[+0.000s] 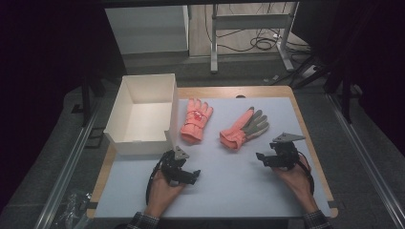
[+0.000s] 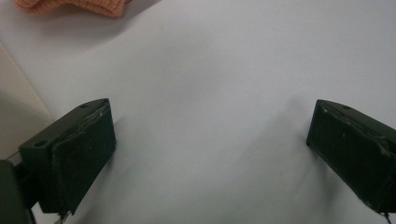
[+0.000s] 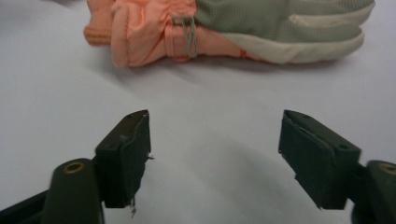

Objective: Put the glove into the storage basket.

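Box (image 1: 143, 114) sits far left, then 2 soft orange gloves: the left glove (image 1: 196, 120) beside it, the right glove (image 1: 243, 129) mid-table. Both look light and floppy; the bunched cuff (image 3: 126, 35) seems the best grab. Left gripper (image 1: 188, 175) and right gripper (image 1: 265, 158) hover with jaws apart, nothing between them.

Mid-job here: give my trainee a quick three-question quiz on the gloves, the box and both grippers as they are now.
1. True or false: the white box holds a glove.
2. Which glove lies palm-up: A, the left glove, or B, the right glove?
3. What is between the jaws of the right gripper and the left gripper?

Key: 1 false, it holds nothing. 2 B, its grey palm shows. 3 Nothing; both are open above the white table cover.
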The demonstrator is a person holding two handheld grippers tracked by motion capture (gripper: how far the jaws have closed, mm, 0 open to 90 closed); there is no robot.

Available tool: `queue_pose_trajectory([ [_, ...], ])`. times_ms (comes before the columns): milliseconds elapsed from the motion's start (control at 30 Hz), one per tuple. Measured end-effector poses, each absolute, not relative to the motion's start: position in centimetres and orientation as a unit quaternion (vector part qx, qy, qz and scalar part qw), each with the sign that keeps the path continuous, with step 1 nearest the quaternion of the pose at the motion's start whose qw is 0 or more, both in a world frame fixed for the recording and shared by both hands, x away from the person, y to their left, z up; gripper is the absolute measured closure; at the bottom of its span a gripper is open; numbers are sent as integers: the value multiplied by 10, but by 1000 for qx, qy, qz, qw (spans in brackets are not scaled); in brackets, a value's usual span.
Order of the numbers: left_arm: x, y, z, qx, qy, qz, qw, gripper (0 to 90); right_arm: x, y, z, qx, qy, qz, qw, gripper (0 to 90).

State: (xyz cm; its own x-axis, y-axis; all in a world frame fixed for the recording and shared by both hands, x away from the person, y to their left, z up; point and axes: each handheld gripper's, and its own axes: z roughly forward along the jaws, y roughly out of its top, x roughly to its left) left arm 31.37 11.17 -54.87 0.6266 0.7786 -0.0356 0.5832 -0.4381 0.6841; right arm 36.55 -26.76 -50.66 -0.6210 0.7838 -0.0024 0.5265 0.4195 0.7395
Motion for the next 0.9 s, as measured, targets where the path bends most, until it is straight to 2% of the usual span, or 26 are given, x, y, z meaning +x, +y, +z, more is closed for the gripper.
queue_pose_trajectory([
  [67, 314, 112, -549, 836, 408, 144, 339, 12, 367, -266, -505, 397, 823, 365, 176, 278],
  [100, 314, 112, -549, 836, 407, 144, 339, 12, 373, -264, -500, 401, 821, 366, 177, 329],
  [267, 314, 112, -549, 835, 408, 144, 339, 12, 384, -259, -492, 407, 815, 371, 180, 417],
  [400, 314, 112, -549, 835, 408, 144, 339, 12, 397, -252, -484, 412, 810, 376, 181, 447],
  [633, 314, 112, -549, 836, 408, 144, 339, 12, 421, -239, -479, 422, 802, 378, 187, 439],
  [900, 314, 112, -549, 835, 408, 144, 339, 12, 448, -221, -486, 442, 799, 358, 193, 365],
])
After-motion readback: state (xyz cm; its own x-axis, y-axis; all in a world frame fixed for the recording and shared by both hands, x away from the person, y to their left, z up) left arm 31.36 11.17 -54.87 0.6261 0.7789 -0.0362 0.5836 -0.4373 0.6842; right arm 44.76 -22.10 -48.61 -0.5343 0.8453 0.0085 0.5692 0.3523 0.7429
